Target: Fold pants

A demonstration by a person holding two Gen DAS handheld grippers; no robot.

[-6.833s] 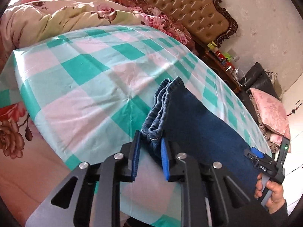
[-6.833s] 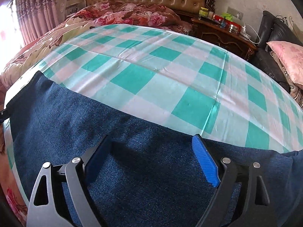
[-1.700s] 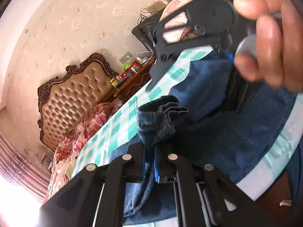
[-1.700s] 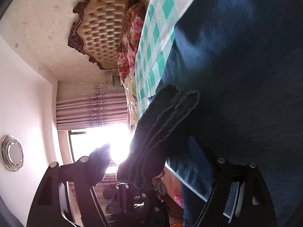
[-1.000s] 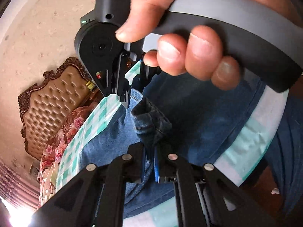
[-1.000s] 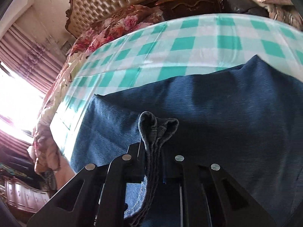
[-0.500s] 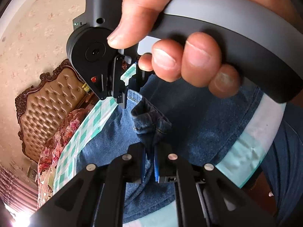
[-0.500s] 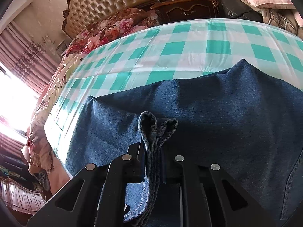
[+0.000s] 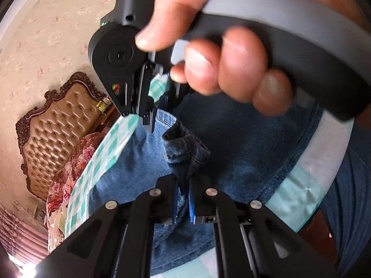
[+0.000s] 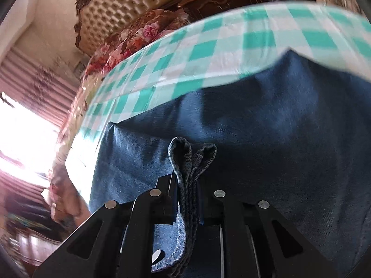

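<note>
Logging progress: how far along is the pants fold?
Midway. Done: the jeans lie doubled on the checked sheet. In hand: left gripper and right gripper each pinch a bunched denim edge. Left: lay those edges down, release.

left wrist: close, downward | right wrist: same | shared: pants [image 9: 243, 143], bed [image 10: 208, 53]

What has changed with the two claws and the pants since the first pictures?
The right claw, open above the flat pants at first, has shut on a bunched edge. The cloth has been carried over itself on the checked sheet. The left claw stays clamped on its denim edge.
</note>
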